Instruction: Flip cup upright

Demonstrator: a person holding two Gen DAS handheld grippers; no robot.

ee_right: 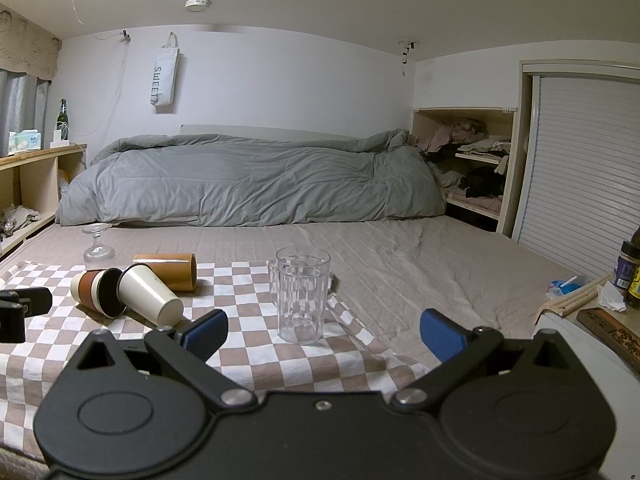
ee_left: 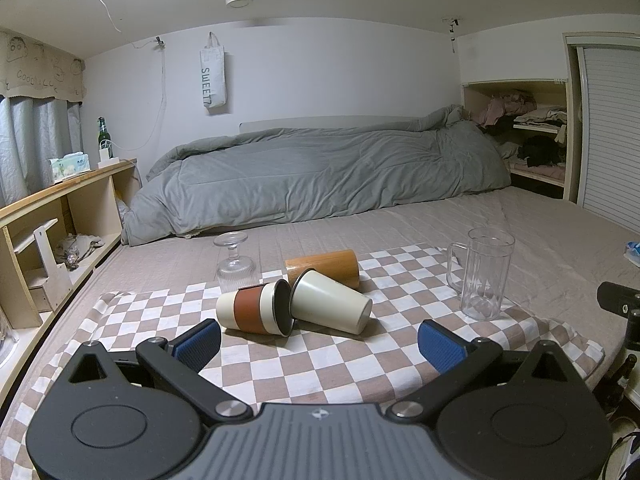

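Three cups lie on their sides on a checkered cloth (ee_left: 280, 364): a cream cup with a brown band (ee_left: 252, 307), a plain cream cup (ee_left: 330, 302) and a wooden tumbler (ee_left: 322, 266). A clear mug (ee_left: 482, 278) stands upright to the right. A ribbed glass goblet (ee_left: 235, 260) stands upside down behind them. My left gripper (ee_left: 320, 344) is open and empty, just short of the lying cups. My right gripper (ee_right: 324, 334) is open and empty, right in front of the clear mug (ee_right: 302, 294). The lying cups also show in the right wrist view: the banded cup (ee_right: 96, 290), the cream cup (ee_right: 150, 294) and the tumbler (ee_right: 168, 271).
The cloth lies on a bed with a grey duvet (ee_left: 320, 172) at the back. A wooden shelf (ee_left: 60, 208) runs along the left. A white surface with bottles (ee_right: 628, 276) and clutter stands at the right. The other gripper's body (ee_left: 620, 300) shows at the right edge.
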